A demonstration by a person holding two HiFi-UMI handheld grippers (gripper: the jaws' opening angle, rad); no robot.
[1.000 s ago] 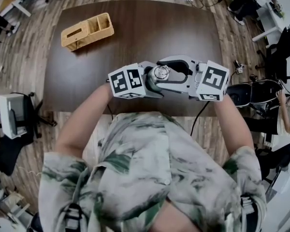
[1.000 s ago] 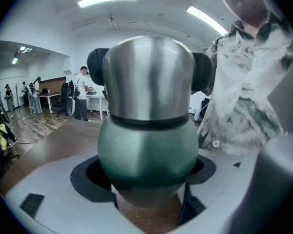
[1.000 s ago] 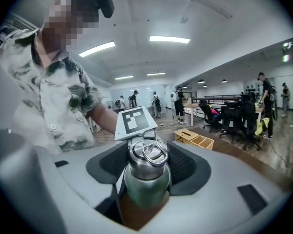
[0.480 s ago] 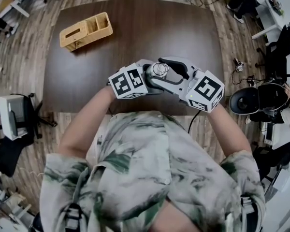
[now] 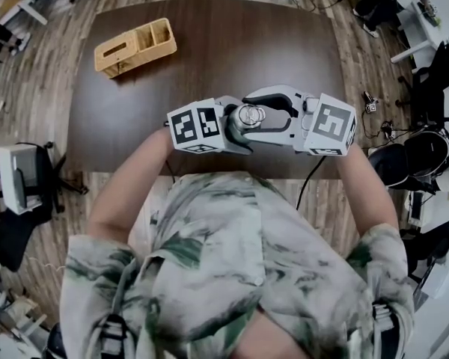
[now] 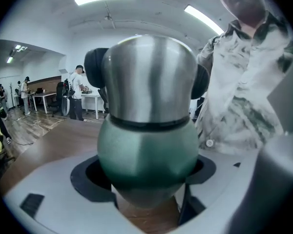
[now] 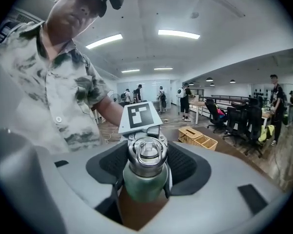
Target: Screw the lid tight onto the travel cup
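The travel cup is held upright just above the near edge of the dark table, a little right of the middle of the head view. Its green body fills the lower middle of the left gripper view, and the steel lid sits on top of it, meeting it at a dark seam. In the right gripper view the lid's top faces the camera with a metal ring lying on it.

The left gripper comes in from the left side of the frame, its jaws clamped on the cup's green body. The right gripper comes in from the right side, its jaws spread wide around the lid and the black pads lying against the steel on both sides.

The person's forearms run down from both grippers to a patterned shirt that fills the lower half of the head view. A wooden box with open compartments stands on the table at the upper left, well apart from the cup.
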